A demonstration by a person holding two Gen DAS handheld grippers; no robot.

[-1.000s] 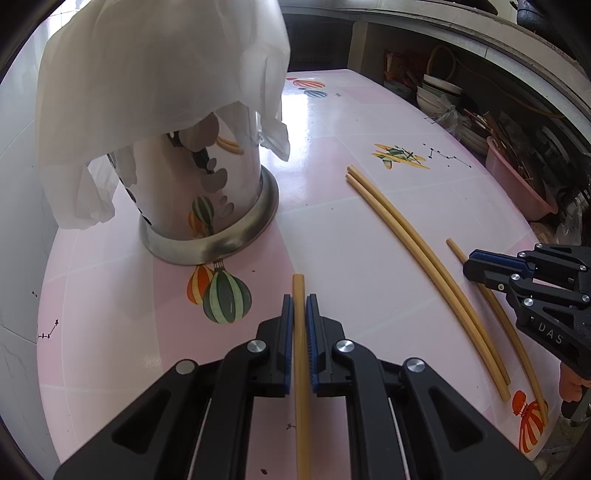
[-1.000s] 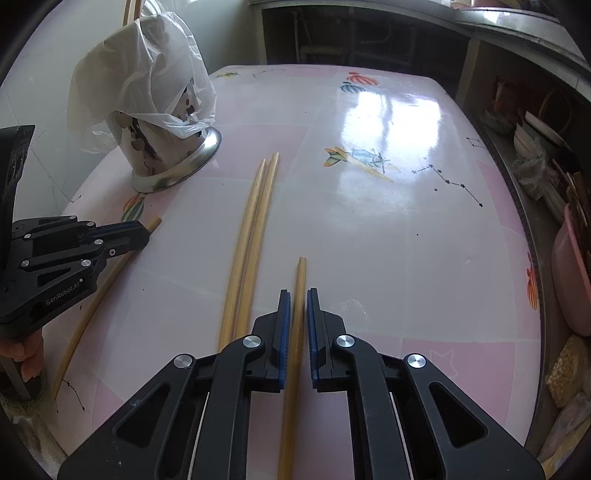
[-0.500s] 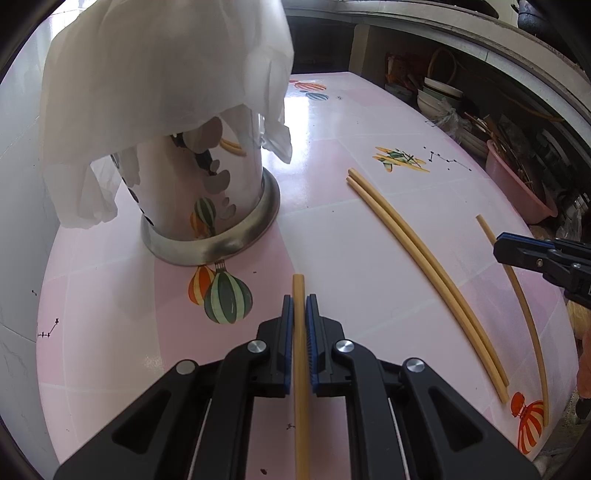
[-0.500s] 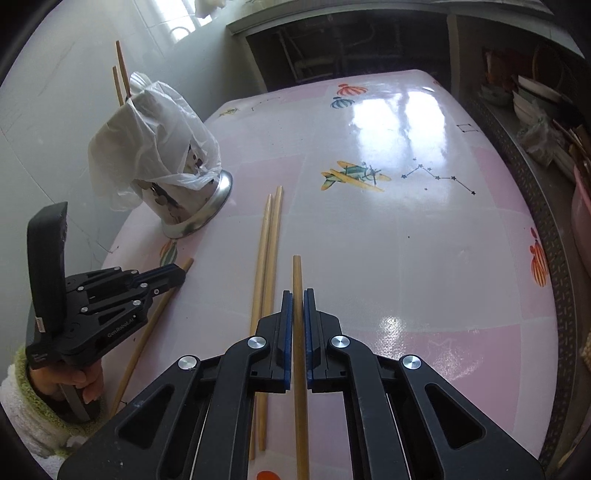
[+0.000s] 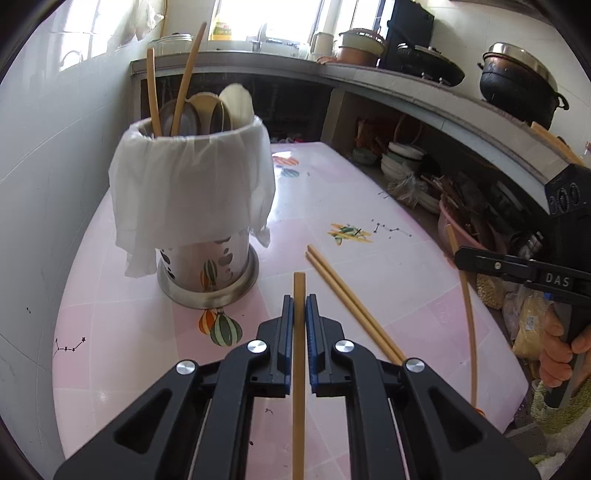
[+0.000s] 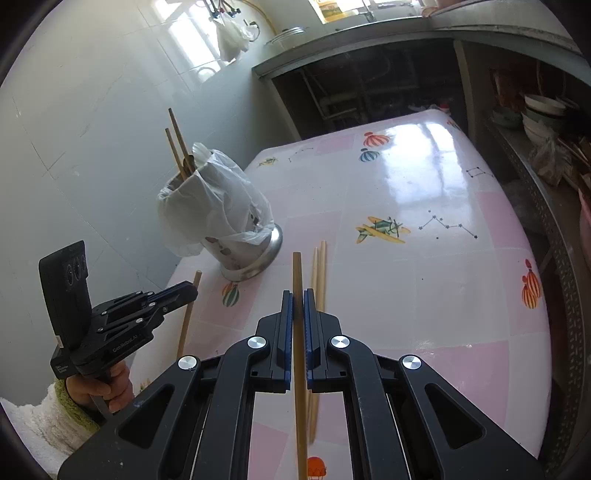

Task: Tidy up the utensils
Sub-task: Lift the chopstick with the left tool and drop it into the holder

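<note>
Two tongs angled down over the table (image 5: 406,258), left tongs (image 5: 299,310) and right tongs (image 6: 297,306) each clamping one chopstick (image 5: 298,369).

- Grey counter ledge (image 5: 424,92) runs behind the pink table.
- Black pot (image 5: 517,86) with a metal lid and a dark wok (image 5: 430,66) stand on that ledge.
- Stacked bowls (image 5: 400,162) sit on the shelf beneath it.
- White plastic bag (image 6: 231,35) hangs by the window.

Pink table (image 5: 399,266) (balloon prints); steel holder (image 5: 207,273); two loose chopsticks (image 5: 351,302).
</note>
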